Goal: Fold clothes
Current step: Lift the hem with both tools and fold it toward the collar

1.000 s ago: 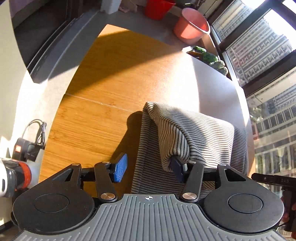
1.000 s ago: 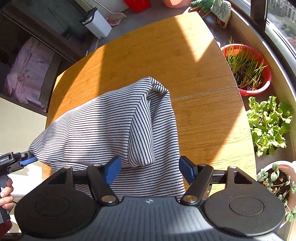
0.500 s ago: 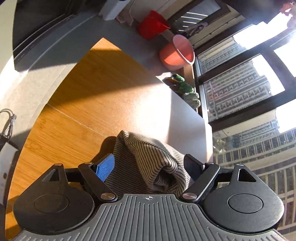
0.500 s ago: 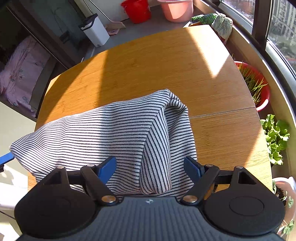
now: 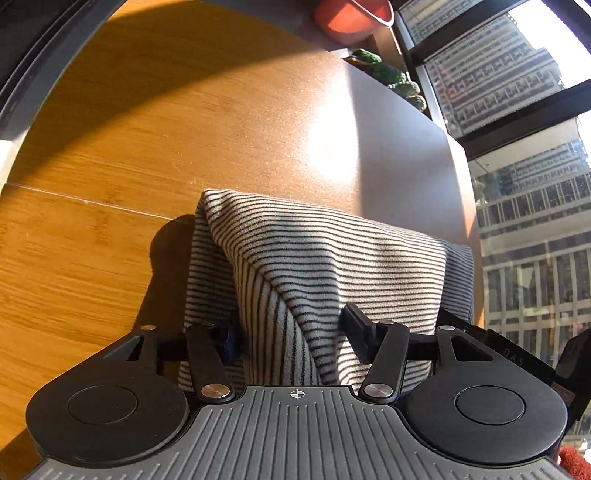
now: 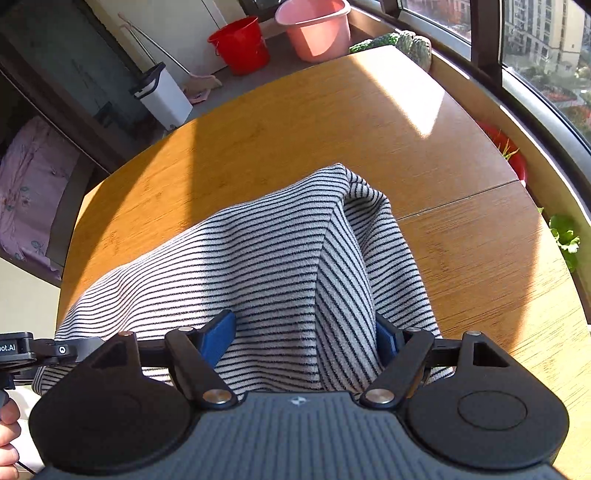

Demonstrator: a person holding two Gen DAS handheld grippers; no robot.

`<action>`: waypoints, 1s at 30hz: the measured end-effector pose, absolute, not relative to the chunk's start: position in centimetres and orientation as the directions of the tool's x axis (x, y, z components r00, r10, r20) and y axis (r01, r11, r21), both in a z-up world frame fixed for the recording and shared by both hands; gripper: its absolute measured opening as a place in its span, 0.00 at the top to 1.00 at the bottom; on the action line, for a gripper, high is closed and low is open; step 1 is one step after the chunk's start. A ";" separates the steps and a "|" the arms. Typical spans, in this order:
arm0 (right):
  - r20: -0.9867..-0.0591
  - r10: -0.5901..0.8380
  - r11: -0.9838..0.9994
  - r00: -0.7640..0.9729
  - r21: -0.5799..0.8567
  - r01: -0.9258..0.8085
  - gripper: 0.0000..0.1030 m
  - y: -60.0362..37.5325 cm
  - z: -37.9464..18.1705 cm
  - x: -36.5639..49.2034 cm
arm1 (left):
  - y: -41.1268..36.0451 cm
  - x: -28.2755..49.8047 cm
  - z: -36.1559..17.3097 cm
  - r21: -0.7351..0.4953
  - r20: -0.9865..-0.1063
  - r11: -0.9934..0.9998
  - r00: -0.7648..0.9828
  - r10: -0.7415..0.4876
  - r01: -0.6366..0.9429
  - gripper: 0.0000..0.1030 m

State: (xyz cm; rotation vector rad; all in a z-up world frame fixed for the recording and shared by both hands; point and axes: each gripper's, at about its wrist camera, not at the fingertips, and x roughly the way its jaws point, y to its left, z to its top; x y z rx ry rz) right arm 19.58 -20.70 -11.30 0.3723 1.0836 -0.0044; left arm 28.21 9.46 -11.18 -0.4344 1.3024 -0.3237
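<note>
Left gripper (image 5: 290,334) and right gripper (image 6: 306,338) each pinch striped shirt (image 6: 258,266) over tabletop (image 6: 461,266) (2 holds). Risk: cloth slips free, fold goes crooked.

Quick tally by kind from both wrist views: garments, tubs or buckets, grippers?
Striped garment: 1
Buckets and tubs: 2, red bucket and pink tub
Grippers: 2, left gripper and right gripper
Total: 5

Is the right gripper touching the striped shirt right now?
Touching. The right wrist view shows the striped shirt bunched between the right gripper, its blue fingers pressing into the cloth on both sides.
</note>
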 end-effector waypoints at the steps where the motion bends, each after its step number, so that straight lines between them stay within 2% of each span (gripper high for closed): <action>1: -0.865 0.169 0.952 0.472 0.268 0.151 0.42 -20.4 -11.1 19.5 | 9.2 27.8 -11.0 -0.477 -0.851 0.879 0.251 -0.461 -0.003 0.55; 3: -0.853 0.206 0.955 0.479 0.282 0.092 0.67 -20.8 -10.1 19.0 | 8.9 26.9 -10.6 -0.467 -0.847 0.884 0.279 -0.452 0.012 0.60; 7: -0.815 0.275 0.950 0.510 0.311 -0.015 0.73 -22.3 -6.9 17.0 | 8.8 24.0 -7.9 -0.465 -0.817 0.885 0.371 -0.441 0.027 0.67; 12: -0.796 0.340 0.936 0.502 0.337 -0.099 0.74 -24.1 -4.2 13.9 | 8.8 19.8 -6.1 -0.459 -0.805 0.888 0.423 -0.416 0.000 0.68; 16: -0.805 0.336 0.941 0.489 0.312 -0.132 0.74 -24.4 -4.9 12.9 | 9.0 17.2 -6.2 -0.427 -0.821 0.903 0.434 -0.371 -0.035 0.69; 23: -0.844 0.270 0.962 0.464 0.216 -0.167 0.73 -23.8 -8.4 13.3 | 8.6 16.2 -8.3 -0.254 -0.864 0.965 0.463 -0.198 -0.061 0.69; 28: -0.852 0.234 0.968 0.469 0.157 -0.198 0.57 -24.3 -8.6 12.4 | 8.5 15.3 -7.5 -0.196 -0.875 0.976 0.467 -0.131 -0.094 0.58; 30: -0.850 0.223 0.968 0.478 0.136 -0.211 0.46 -24.7 -8.1 11.7 | 8.6 14.7 -6.6 -0.168 -0.875 0.980 0.475 -0.098 -0.107 0.55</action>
